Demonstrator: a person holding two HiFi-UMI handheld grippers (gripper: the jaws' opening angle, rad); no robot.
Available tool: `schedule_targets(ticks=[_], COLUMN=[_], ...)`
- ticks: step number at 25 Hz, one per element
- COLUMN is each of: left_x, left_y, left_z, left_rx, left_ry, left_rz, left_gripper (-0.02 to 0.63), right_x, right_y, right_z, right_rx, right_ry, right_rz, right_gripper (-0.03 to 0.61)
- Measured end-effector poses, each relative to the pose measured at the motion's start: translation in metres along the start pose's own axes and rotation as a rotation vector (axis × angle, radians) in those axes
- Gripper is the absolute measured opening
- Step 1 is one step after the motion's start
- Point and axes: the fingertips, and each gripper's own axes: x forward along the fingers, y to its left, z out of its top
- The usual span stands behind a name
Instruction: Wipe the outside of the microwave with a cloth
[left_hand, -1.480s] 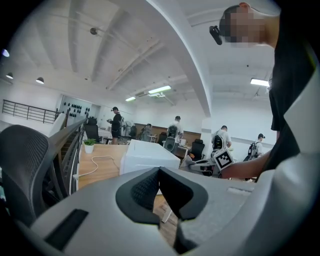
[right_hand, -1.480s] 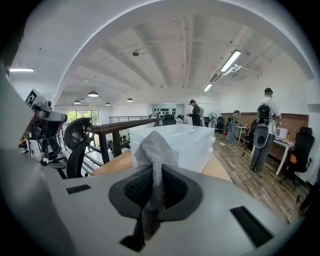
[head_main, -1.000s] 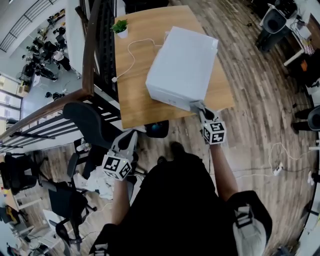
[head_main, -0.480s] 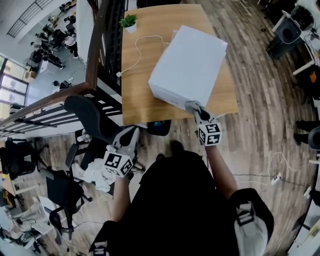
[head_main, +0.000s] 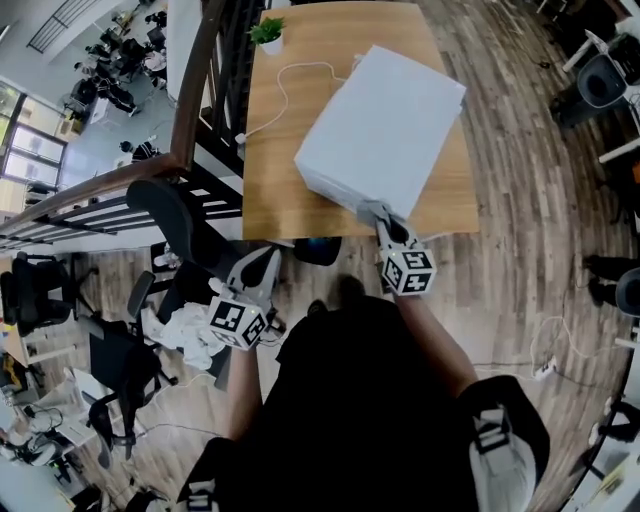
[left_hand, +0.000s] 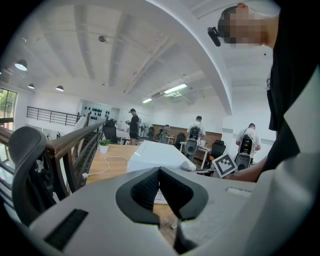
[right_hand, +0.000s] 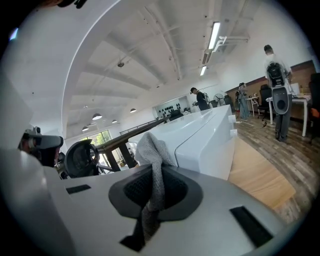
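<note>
The white microwave (head_main: 385, 125) stands on a wooden table (head_main: 268, 195) and shows in both gripper views (left_hand: 152, 156) (right_hand: 205, 135). My right gripper (head_main: 374, 214) is shut on a grey cloth (head_main: 366, 209), which is pressed to the lower near edge of the microwave's front side. In the right gripper view the cloth (right_hand: 151, 155) hangs between the jaws, right against the white casing. My left gripper (head_main: 260, 265) hangs below the table's near edge, left of the microwave, jaws shut (left_hand: 159, 172) with nothing in them.
A small potted plant (head_main: 267, 33) and a white cable (head_main: 283, 92) lie at the table's far left. A dark railing (head_main: 198, 95) runs along the left. A black office chair (head_main: 172, 222) stands by my left gripper, with crumpled white material (head_main: 188, 335) on the floor. People stand far back (left_hand: 133, 125).
The head view has swung a little. My right gripper with the cloth has slid slightly left along the microwave's near edge. The left gripper has stayed low by the chair.
</note>
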Motion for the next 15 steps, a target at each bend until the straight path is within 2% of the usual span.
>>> schedule_targets(ticks=[3,9,15], left_x=[0.004,0.018,0.035], left_y=[-0.002,0.012,0.031], left_z=[-0.002,0.0,0.007], left_rx=[0.002,-0.009,0.016], left_ry=[0.0,0.011,0.027], left_rz=[0.011,0.031,-0.046], left_gripper=[0.002,0.002,0.002], right_x=[0.004,0.017,0.029], right_y=[0.004,0.005,0.008], right_z=[-0.001,0.001,0.0], right_rx=[0.04,0.054,0.073], right_ry=[-0.01,-0.01,-0.01], right_rz=[0.017,0.038,-0.003], right_gripper=[0.015,0.015,0.015])
